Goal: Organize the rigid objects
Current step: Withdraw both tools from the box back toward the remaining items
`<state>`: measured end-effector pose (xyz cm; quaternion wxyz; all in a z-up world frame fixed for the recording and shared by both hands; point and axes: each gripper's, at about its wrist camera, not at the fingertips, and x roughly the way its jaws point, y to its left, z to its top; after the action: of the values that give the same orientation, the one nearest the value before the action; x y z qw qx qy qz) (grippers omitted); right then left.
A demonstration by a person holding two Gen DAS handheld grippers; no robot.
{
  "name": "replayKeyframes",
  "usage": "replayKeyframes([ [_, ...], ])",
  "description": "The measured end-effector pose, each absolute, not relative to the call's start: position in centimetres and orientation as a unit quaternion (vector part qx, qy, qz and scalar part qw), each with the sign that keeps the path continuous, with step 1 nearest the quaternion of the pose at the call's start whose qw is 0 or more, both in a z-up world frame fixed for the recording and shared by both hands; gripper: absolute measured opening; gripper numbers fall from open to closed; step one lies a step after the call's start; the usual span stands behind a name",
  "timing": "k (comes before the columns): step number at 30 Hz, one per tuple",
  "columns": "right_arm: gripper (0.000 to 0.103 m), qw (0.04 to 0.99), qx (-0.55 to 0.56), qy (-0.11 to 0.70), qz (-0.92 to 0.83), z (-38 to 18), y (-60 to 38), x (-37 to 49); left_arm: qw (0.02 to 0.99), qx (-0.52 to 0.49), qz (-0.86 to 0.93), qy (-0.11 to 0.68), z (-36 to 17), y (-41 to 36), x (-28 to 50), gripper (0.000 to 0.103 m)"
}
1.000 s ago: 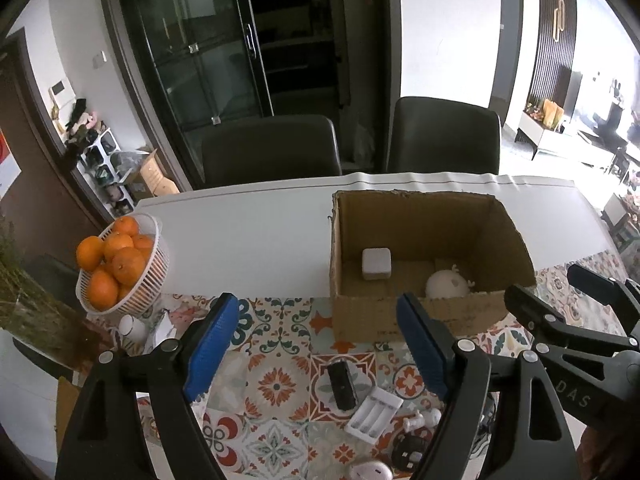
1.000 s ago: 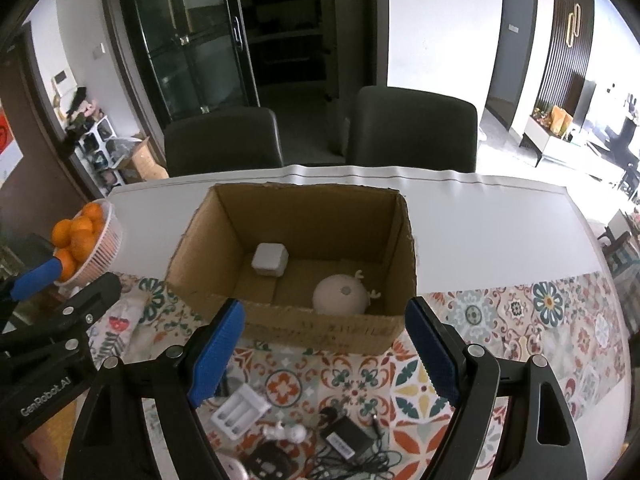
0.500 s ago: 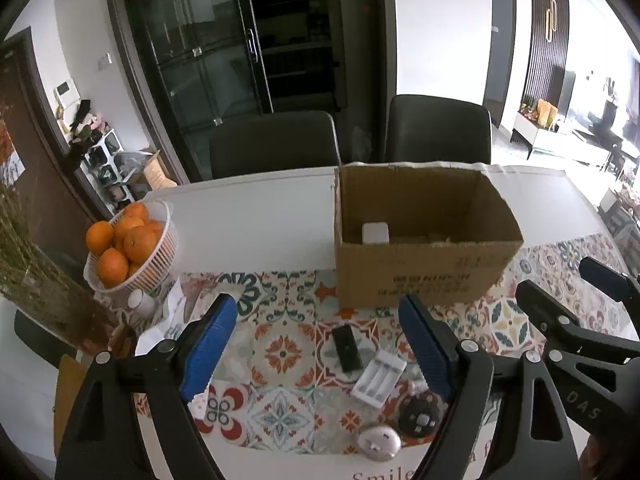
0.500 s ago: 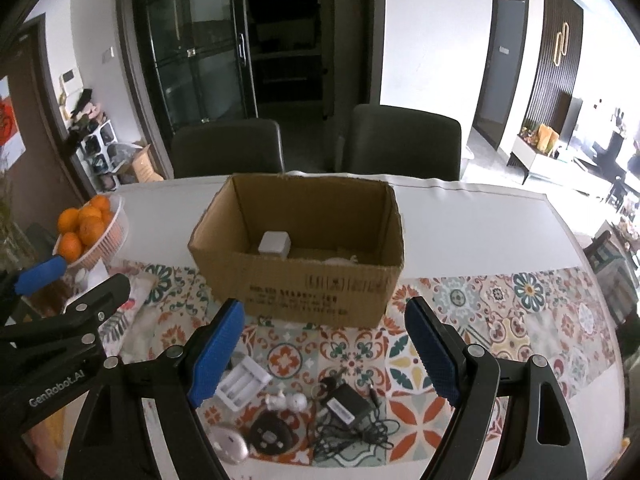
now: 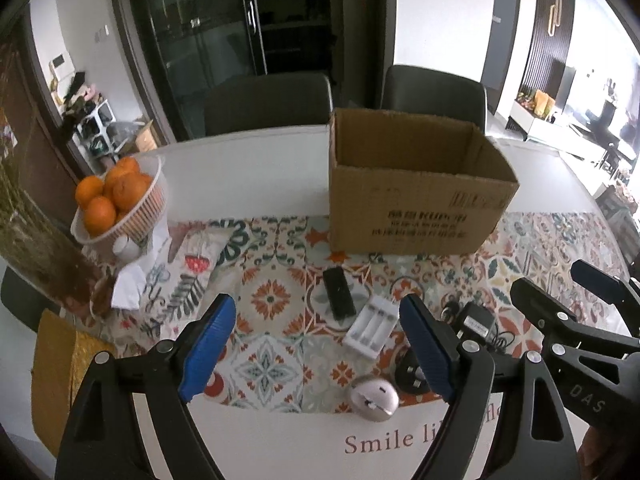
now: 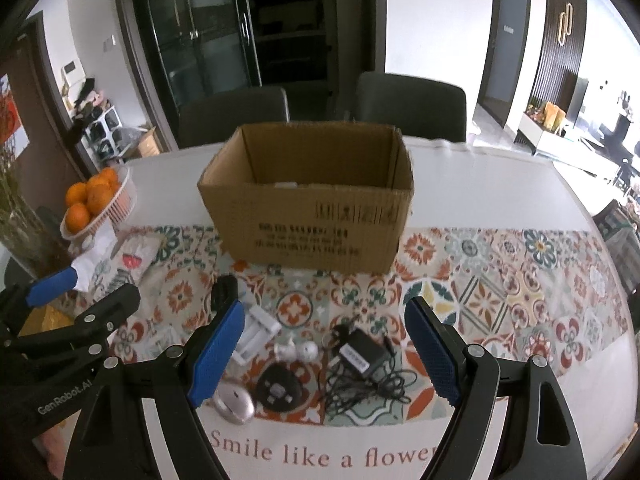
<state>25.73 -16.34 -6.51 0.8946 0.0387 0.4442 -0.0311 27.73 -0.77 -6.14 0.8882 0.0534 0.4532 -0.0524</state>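
My left gripper (image 5: 316, 350) hangs over the near edge of the table with its blue-padded jaws spread wide and nothing between them, and my right gripper (image 6: 324, 354) beside it is just as wide apart and just as empty. Directly below them, on the patterned tile-print table runner (image 6: 500, 292), lie the loose things I judge are left to sort: a white plastic battery charger with ribbed slots (image 5: 372, 332), a slim black rectangular remote (image 5: 339, 292) just beyond it, a round silver-pink mouse-like gadget (image 5: 374, 398) at the runner's near edge, a round black plug adapter (image 6: 278, 390), a small white bone-shaped piece (image 6: 298, 350), and a black power brick with its tangled cord (image 6: 362, 364). Farther out stands the open brown cardboard box (image 6: 312, 220), resting on the runner's far edge; over its front wall I can only glimpse a sliver of something white (image 6: 286, 185) inside, so at least one item seems to be stowed, while most of the job looks to be ahead. To the left sits a white slatted basket of oranges (image 5: 120, 200). Readable writing: "Smile like a flower" printed along the runner's near border, "GenRobot.AI" on my left gripper's arm, "DAS" on my right one; the box's printed lines are too blurred to read.
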Motion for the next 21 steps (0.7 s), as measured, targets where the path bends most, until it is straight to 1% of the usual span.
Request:
replayKeyframes([
  [13, 0.083, 0.873, 0.033, 0.487, -0.009, -10.2, -15.5, 24.8, 0.864, 0.043, -0.052, 0.5, -10.5, 0.1, 26.4, 0.084],
  [21, 0.083, 0.862, 0.031, 0.506, 0.012, -12.3, -14.8, 24.7, 0.848, 0.081, -0.06, 0.521, -12.7, 0.1, 25.7, 0.084],
])
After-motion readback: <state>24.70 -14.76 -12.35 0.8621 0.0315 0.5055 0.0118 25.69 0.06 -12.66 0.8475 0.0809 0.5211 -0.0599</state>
